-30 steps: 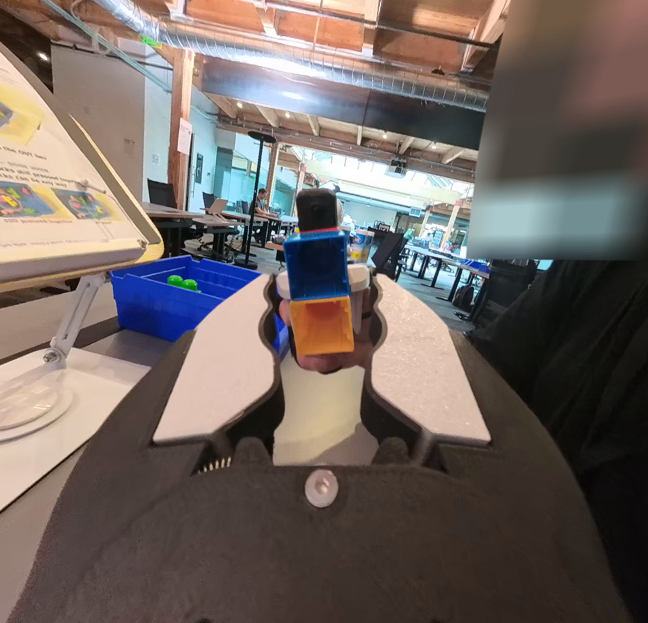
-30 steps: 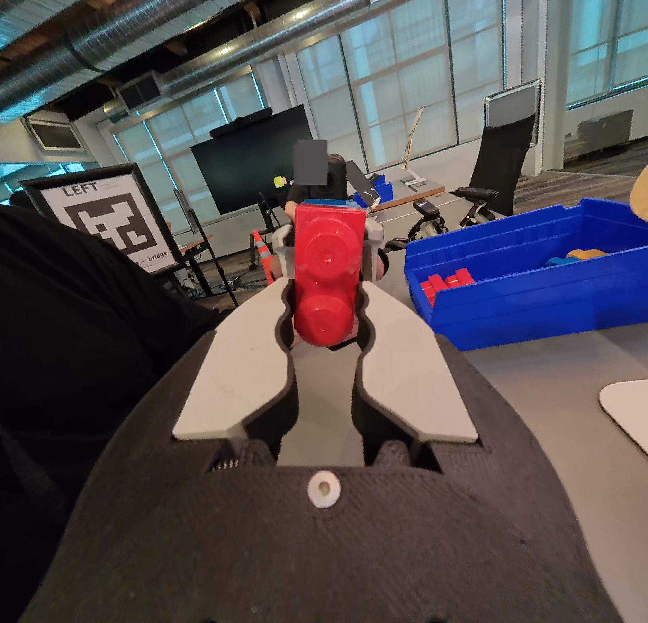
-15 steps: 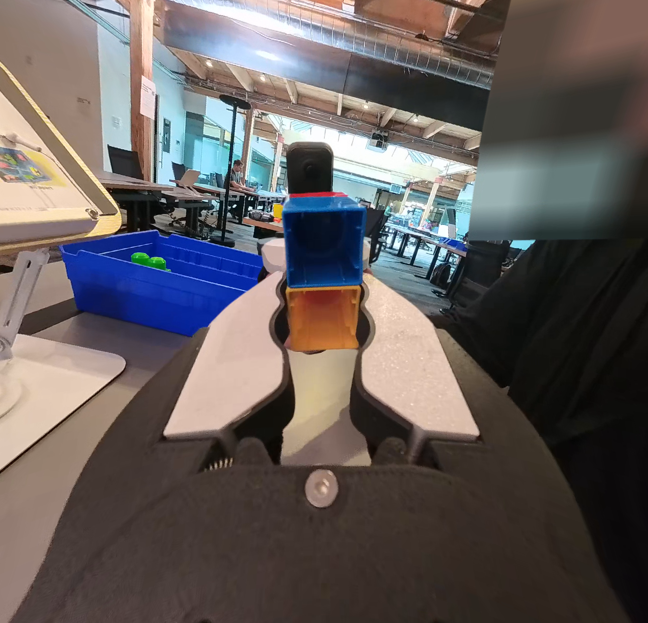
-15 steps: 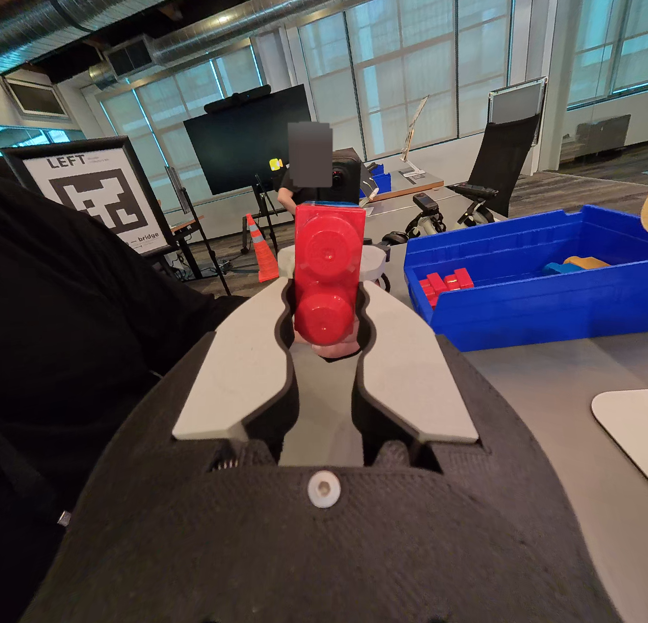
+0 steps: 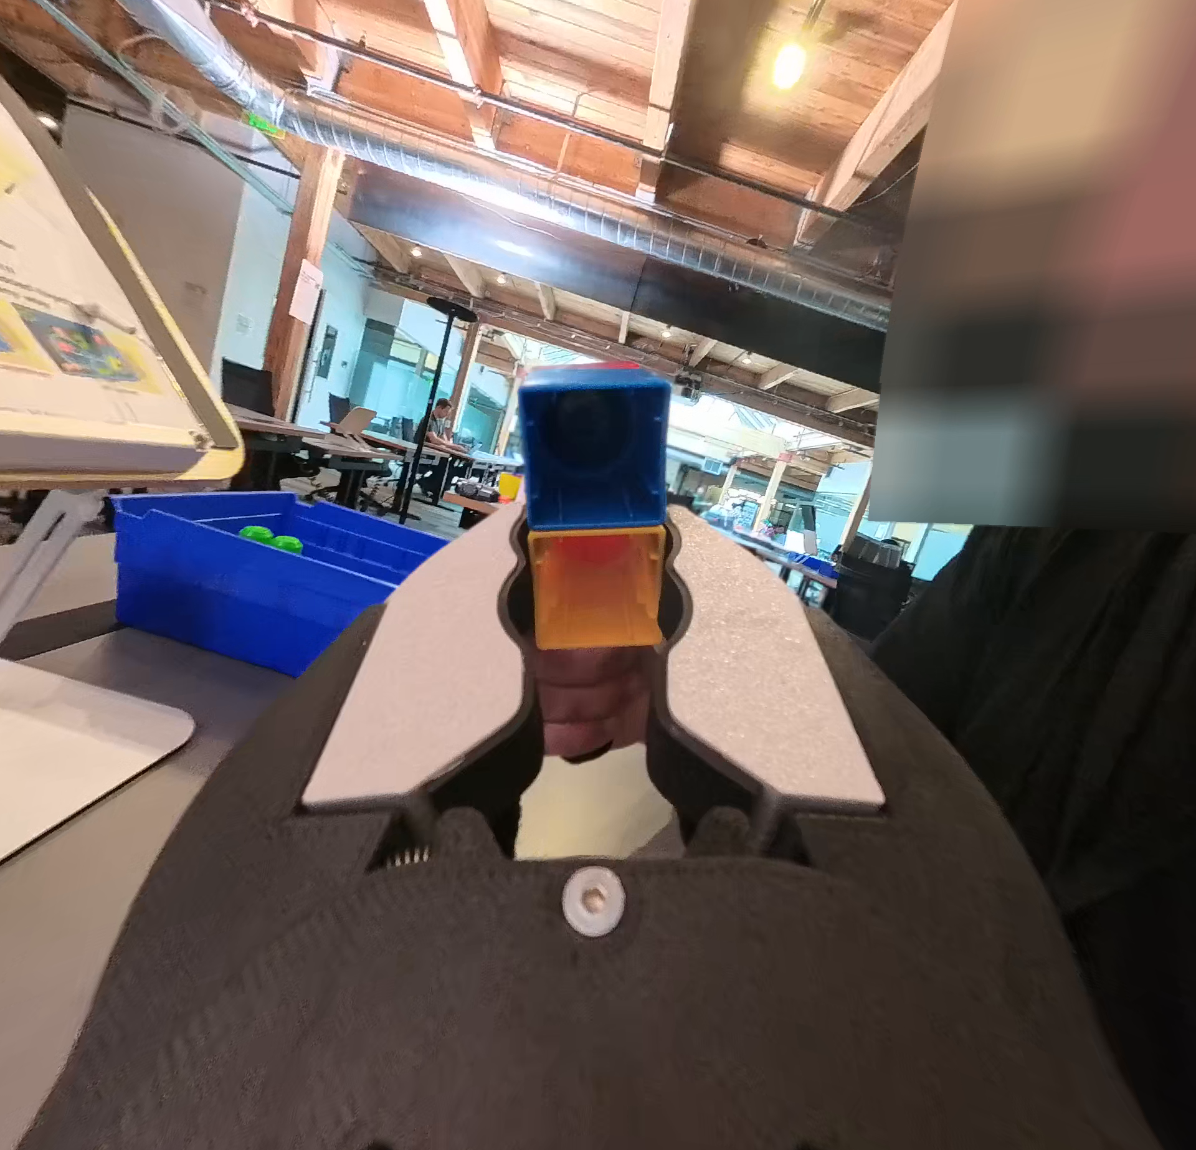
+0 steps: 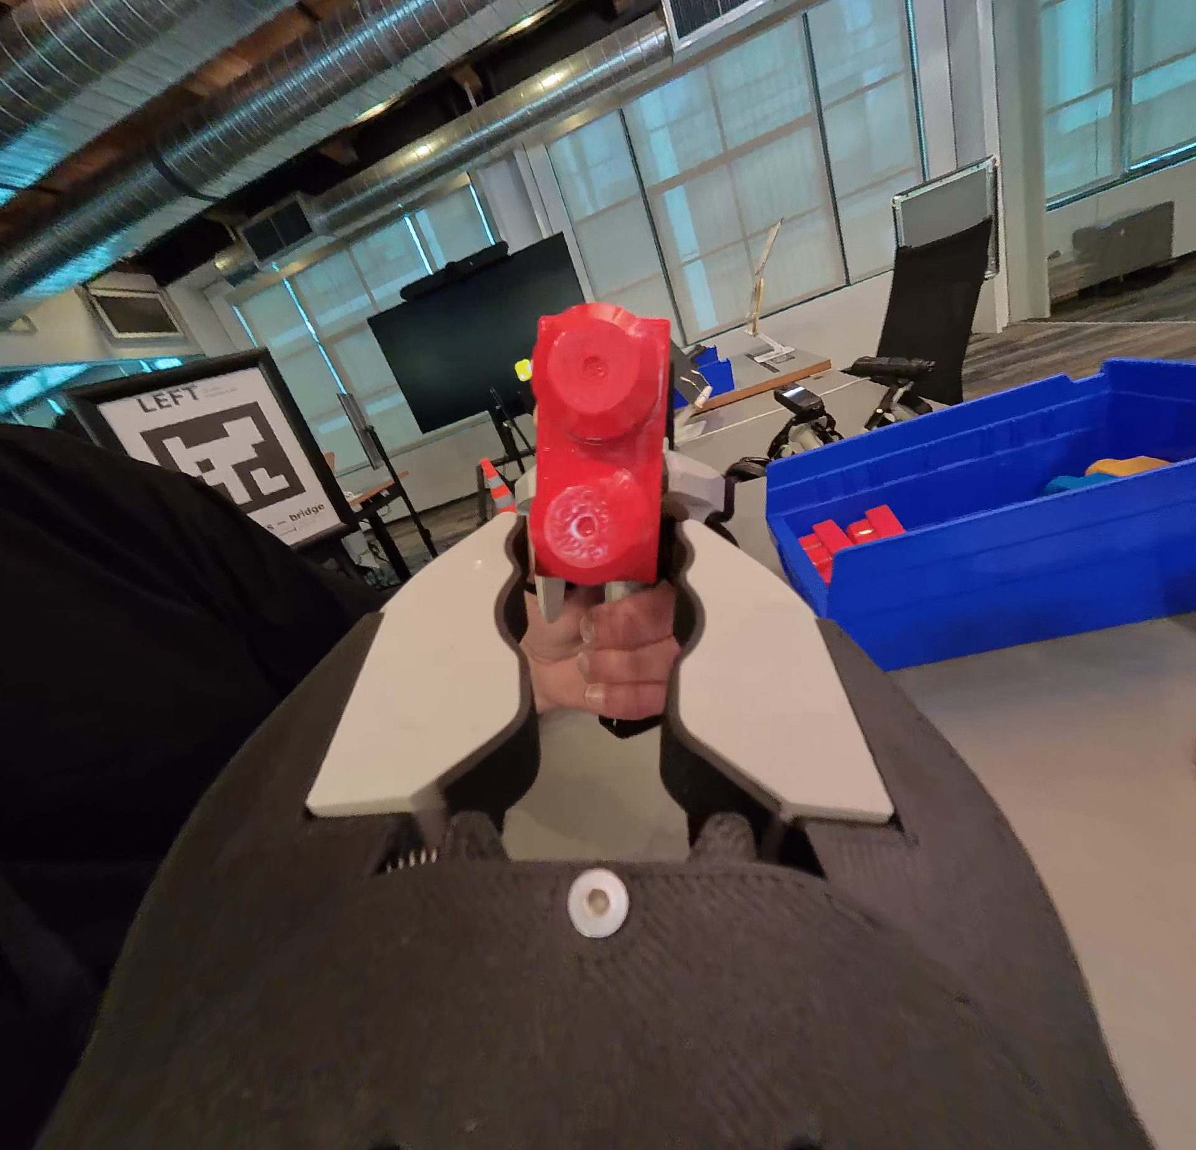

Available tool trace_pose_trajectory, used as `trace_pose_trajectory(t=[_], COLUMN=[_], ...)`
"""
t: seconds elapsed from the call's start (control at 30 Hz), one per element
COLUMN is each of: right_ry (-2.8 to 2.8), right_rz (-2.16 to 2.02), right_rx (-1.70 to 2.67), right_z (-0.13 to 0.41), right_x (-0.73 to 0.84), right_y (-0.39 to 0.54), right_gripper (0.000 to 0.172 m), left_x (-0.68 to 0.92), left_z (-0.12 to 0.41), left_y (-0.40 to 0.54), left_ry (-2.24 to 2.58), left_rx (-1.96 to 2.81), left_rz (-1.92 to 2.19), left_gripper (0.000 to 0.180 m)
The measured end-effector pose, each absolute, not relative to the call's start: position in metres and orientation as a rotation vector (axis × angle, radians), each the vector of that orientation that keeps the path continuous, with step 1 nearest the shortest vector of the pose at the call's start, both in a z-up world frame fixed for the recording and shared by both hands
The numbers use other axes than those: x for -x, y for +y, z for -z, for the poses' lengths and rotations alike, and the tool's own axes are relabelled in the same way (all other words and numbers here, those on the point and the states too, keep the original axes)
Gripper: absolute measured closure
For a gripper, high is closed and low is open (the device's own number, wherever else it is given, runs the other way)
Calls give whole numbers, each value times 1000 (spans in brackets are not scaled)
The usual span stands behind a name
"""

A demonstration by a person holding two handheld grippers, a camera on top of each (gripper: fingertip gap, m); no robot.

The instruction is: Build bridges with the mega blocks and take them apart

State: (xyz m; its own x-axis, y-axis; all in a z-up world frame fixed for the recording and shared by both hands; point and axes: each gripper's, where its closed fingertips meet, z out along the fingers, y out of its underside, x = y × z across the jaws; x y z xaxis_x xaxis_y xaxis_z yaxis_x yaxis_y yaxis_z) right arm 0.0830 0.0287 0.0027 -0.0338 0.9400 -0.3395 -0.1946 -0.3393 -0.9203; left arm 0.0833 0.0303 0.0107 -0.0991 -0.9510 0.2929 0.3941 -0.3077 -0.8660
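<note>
Bridge assembly held in the air between my two tools. My left gripper (image 5: 595,575) has clamped onto the orange block (image 5: 595,591), the blue block (image 5: 592,455) stacked at its 12 o'clock; a second ago those fingers stood wider. My right gripper (image 6: 598,536) has eased off the red block (image 6: 598,452): a gap now shows at each pad. Likely a handover before pulling apart. Blue bin (image 6: 1009,523) lies at 3 o'clock.

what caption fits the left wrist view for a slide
Left claw grips an orange block joined to a blue block, blue bin behind.
</note>
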Motion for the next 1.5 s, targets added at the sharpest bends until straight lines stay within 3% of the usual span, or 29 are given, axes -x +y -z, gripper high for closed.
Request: trace_pose_trajectory(t=[0.27,0.37,0.7,1.0,1.33,1.5], right_ry=[-894,-852,-384,-112,67,64], right_rz=[-1520,-1445,-763,-323,-229,-228], right_rx=[1286,1305,1551,1694,1912,1929], right_z=[-7,-16,-47,-37,29,34], right_x=[-83,-96,-282,-403,-446,-446], right_y=[22,29,123,168,204,207], right_gripper=[135,135,135,135,135,135], left_x=[-84,-79,-63,-61,-55,-53], left_z=[-14,-17,4,34,43,43], left_y=[24,30,41,50,46,46], left_ry=[748,738,858,958,968,957], left_rx=[1020,1031,1101,1190,1220,1226], left_rz=[1646,1592,1393,1194,1193,1205], left_gripper=[145,131,180,180,180,180])
